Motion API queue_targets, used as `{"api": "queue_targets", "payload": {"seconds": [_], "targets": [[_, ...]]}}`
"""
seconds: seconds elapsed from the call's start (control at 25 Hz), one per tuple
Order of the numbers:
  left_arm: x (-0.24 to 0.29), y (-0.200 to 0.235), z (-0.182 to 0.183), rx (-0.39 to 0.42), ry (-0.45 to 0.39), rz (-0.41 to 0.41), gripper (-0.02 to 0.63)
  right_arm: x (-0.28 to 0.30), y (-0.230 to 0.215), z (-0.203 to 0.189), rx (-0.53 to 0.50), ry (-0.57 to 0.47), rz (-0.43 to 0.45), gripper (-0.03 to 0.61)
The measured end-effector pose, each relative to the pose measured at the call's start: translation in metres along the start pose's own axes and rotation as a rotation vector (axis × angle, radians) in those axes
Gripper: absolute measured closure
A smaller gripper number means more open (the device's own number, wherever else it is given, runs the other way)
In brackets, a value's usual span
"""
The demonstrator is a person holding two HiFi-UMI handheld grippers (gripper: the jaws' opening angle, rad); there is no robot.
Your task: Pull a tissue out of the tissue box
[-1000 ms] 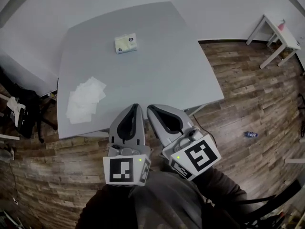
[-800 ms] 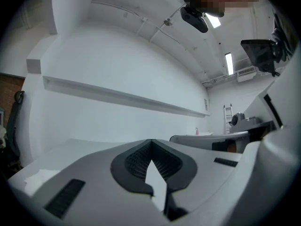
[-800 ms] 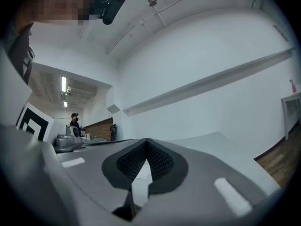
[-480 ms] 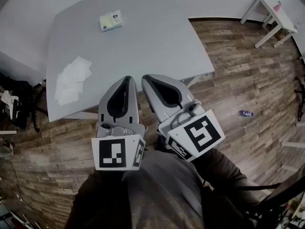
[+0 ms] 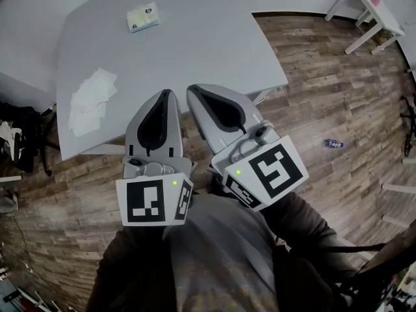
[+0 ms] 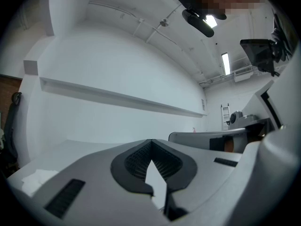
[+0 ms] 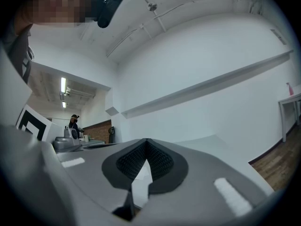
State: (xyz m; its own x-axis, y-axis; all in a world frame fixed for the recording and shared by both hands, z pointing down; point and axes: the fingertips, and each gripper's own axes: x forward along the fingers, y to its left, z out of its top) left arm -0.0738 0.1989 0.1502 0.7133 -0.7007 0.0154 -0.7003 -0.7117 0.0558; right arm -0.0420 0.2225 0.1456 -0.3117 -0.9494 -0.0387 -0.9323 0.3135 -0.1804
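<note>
The tissue box (image 5: 142, 16), small and white with a pale green print, sits at the far side of the grey table (image 5: 208, 51). Both grippers hang side by side over the table's near edge, far short of the box. My left gripper (image 5: 167, 93) is shut with nothing between its jaws, and its tips meet in the left gripper view (image 6: 150, 142). My right gripper (image 5: 192, 90) is also shut and empty, its tips touching in the right gripper view (image 7: 146, 141). Both point level towards the white wall.
A loose pile of white tissues (image 5: 91, 99) lies on the table's left part, and shows low at the left as tissues (image 6: 37, 179). A small white side table (image 5: 364, 12) stands far right on the wooden floor. A small blue item (image 5: 333, 144) lies on the floor.
Both grippers, still shut, have edged forward together. The head view has shifted, so the table, the box and the tissue pile now sit higher and further left.
</note>
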Motion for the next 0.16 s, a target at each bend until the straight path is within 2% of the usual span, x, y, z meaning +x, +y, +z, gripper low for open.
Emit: {"api": "queue_targets", "payload": {"seconds": [0.16], "targets": [[0.0013,-0.0035,-0.0008,0.003,0.0,-0.004,0.614,-0.0021,-0.003,0.0013,0.0,-0.005,-0.002,0.577]]}}
